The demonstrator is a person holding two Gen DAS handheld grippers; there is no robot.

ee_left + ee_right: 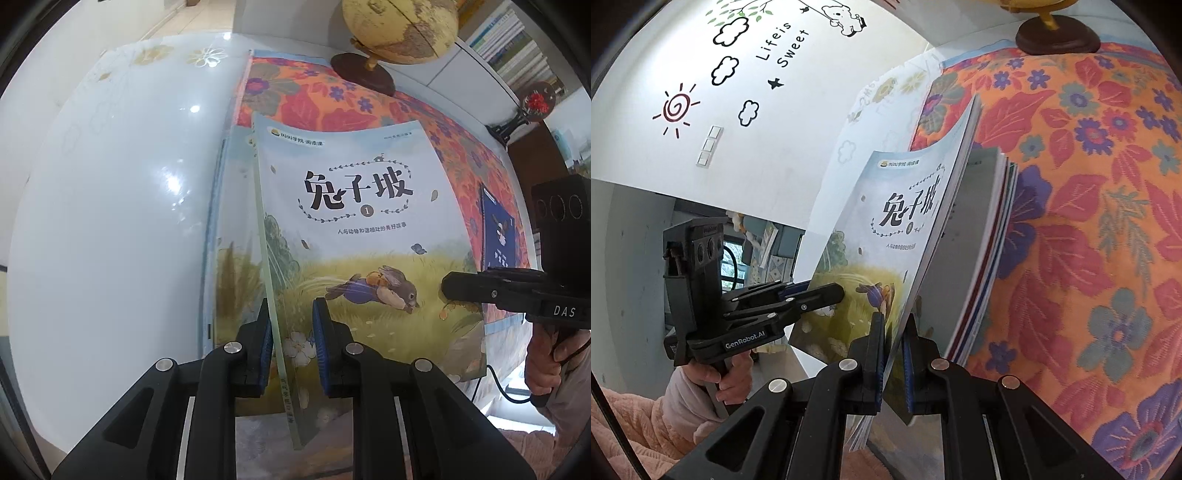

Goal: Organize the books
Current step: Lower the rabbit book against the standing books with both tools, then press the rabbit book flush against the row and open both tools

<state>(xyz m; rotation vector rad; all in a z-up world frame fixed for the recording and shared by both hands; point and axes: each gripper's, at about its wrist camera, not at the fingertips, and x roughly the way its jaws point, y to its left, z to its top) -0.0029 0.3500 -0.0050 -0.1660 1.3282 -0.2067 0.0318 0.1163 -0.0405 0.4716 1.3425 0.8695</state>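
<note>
A thin picture book with a running rabbit on its cover [354, 229] is held up off the table, tilted. My left gripper [291, 343] straddles its spine edge with a gap on the right side, jaws part open. My right gripper [892, 354] is closed on the book's opposite edge [886, 236]. The right gripper shows in the left wrist view [465, 288], and the left gripper in the right wrist view [820, 293]. A stack of several books [993, 236] lies under the lifted one on the floral cloth. A dark blue book [498, 232] lies further right.
An orange floral cloth [1089, 221] covers part of the glossy white table [110, 221]. A globe on a dark wooden base [364, 70] stands at the table's far side. A bookshelf [517, 51] and a red ornament [539, 101] are behind it.
</note>
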